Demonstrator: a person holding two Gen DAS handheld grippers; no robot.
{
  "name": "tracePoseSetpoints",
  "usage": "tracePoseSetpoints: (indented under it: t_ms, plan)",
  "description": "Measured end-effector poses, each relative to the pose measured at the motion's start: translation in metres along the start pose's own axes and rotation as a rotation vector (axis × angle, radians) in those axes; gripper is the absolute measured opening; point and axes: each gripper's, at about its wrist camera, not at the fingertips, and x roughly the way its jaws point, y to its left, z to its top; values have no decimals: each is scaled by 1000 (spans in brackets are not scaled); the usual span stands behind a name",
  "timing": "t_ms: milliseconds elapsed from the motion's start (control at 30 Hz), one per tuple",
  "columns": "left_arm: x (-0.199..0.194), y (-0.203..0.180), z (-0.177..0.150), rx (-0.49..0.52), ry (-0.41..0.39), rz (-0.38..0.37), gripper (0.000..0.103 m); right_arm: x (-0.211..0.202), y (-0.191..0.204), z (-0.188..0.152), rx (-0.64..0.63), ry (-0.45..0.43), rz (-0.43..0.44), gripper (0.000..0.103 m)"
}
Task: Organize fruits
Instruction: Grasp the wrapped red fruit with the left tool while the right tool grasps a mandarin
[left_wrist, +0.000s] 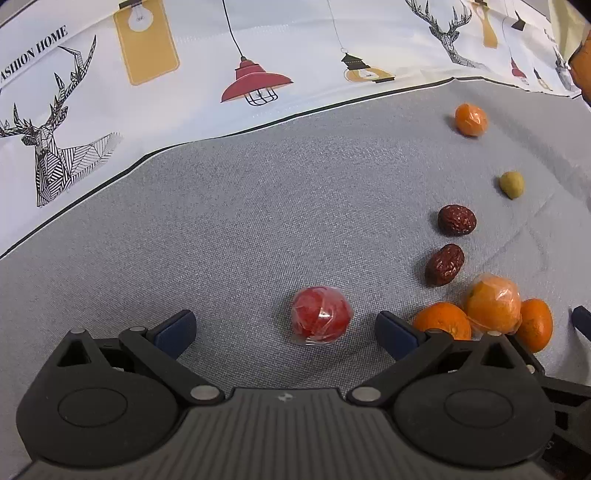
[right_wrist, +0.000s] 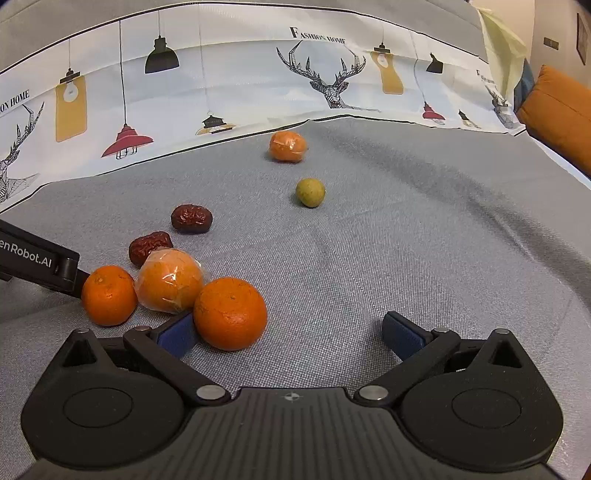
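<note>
Sorting under way, both grippers wide open and empty: left gripper (left_wrist: 284, 328) framing wrapped red fruit (left_wrist: 320, 316) at lower centre, seemingly needing a forward reach then closing; right gripper (right_wrist: 288, 332) beside oranges (right_wrist: 230, 313) lower left.

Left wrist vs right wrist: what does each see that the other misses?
Only the left wrist view shows the wrapped red fruit, lying between the open left gripper fingers.

Only the right wrist view shows the open right gripper, its left finger touching an unwrapped orange, plus the orange cushion at the far right.

Both share the grey cloth, the orange cluster with the wrapped orange, two red dates, the green fruit, and the far wrapped orange.
</note>
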Motion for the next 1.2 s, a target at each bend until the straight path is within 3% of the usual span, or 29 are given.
tracePoseSetpoints:
  t_ms: [300,333,367,400,433,567,633,700,800,933,1067,1200]
  plan:
    - [-5,-1,-2,49,-19,-5,102,-1,0,0,3,-1,-3,102]
    - [-6,-3,-2,68,-32,-12,91,-1,-1,0,3,1,-1,102]
    - [-11,-6,-4,89,-51,-48,60,-2,-2,1,4,4,4,95]
    - [-17,-9,-5,110,-58,-92,40,-6,-3,2,6,-8,19,69]
    - [-22,-13,-5,127,-56,-88,33,-11,-1,2,-9,-30,25,37]
    - [-42,-15,-12,126,-71,-50,33,-14,-2,5,-13,-53,4,37]
    - [-61,-5,-19,53,-48,-51,33,-18,-8,8,0,-101,-91,37]
    - [-88,5,-31,5,-40,-33,33,-23,-18,12,39,-131,-138,37]
    - [-141,22,-57,-49,-45,-38,33,-39,-33,16,89,-140,-135,37]
    - [-209,41,-103,-118,-40,-30,33,-97,-46,19,132,-139,-39,37]
    - [-265,48,-152,-122,-27,33,33,-185,-50,12,75,-150,112,37]
    - [-304,44,-198,-126,-16,13,33,-271,-49,-2,18,-153,253,37]
